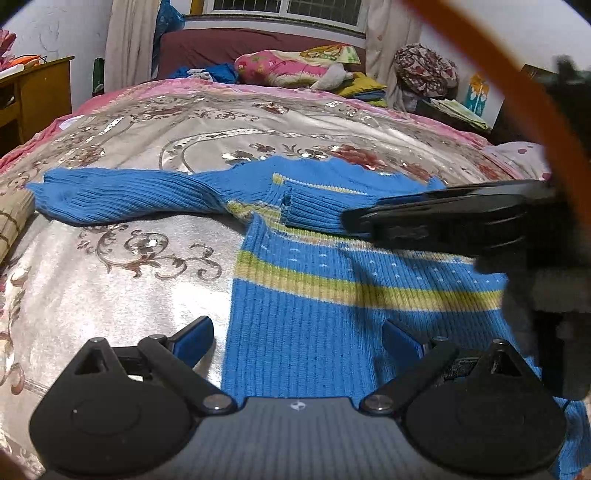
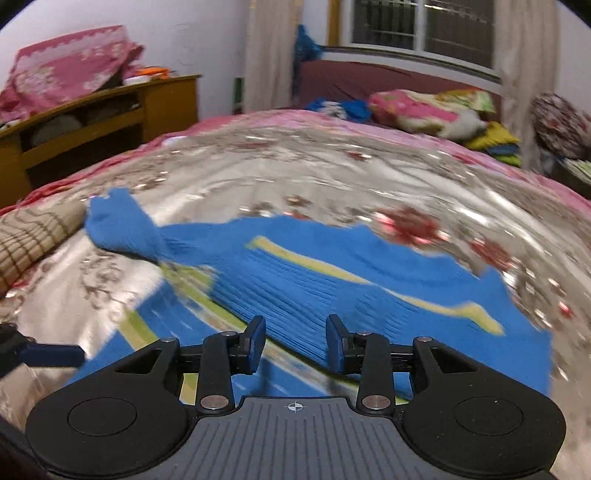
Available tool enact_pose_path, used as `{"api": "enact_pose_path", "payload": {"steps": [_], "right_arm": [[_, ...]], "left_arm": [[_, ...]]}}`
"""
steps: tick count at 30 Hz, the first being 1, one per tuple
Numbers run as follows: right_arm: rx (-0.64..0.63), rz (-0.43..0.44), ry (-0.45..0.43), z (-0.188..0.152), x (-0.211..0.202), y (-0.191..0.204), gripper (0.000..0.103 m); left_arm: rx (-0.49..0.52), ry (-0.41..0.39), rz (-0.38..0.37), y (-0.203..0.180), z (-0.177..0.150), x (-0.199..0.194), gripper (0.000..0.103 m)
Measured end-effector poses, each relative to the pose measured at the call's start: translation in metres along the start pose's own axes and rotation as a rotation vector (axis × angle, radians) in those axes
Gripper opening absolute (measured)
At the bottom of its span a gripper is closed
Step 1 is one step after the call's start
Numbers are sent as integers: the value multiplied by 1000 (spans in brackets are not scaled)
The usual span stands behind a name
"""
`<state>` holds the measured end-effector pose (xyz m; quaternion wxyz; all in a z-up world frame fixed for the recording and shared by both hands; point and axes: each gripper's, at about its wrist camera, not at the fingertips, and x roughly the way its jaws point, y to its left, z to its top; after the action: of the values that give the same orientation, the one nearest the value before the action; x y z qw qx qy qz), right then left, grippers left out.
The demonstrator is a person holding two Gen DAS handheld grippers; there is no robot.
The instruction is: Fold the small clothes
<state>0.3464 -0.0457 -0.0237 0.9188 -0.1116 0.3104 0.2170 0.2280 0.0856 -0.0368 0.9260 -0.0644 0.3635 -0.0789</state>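
A bed filled both views, covered by a shiny silver bedspread with floral scrollwork and a pink border. At the room's left stood a wooden desk with open shelves and a pink cloth heaped on top. Behind the bed's far edge ran a maroon headboard under a barred window with pale curtains. Folded, brightly patterned bedding lay at the far right corner of the bed.

A small blue knitted sweater with yellow-green stripes lay flat near the bed's near edge, towards the right. One sleeve stretched out towards the left edge, and the other was folded across the chest.

The right wrist view was badly smeared by motion, so the knit's pattern and the bedspread's detail there were hard to make out. In the left wrist view, a blurred orange cord and dark parts of the other tool covered the right side, hiding part of the sweater.

The left gripper stood wide, its blue pads either side of the sweater's lower body with nothing held between them. The right gripper sat about half spread above the sweater's folded sleeve; no cloth was visibly caught between its pads, though blur made contact uncertain.
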Motion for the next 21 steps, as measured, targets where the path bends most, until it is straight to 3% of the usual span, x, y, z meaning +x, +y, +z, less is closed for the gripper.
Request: {"api": "enact_pose_path", "payload": {"steps": [5, 14, 16, 18, 21], "right_arm": [[-112, 10, 42, 9, 29, 22, 38], [-122, 4, 63, 11, 53, 28, 38], [-115, -3, 64, 13, 55, 28, 34], [-96, -12, 64, 15, 55, 27, 13], [-58, -6, 38, 20, 47, 24, 11]], "left_arm": [[-10, -10, 0, 4, 3, -3, 103], [-26, -14, -1, 7, 4, -4, 103], [-25, -15, 0, 7, 5, -4, 103], [-26, -16, -2, 7, 5, -5, 103], [-32, -21, -2, 9, 6, -5, 103]]}}
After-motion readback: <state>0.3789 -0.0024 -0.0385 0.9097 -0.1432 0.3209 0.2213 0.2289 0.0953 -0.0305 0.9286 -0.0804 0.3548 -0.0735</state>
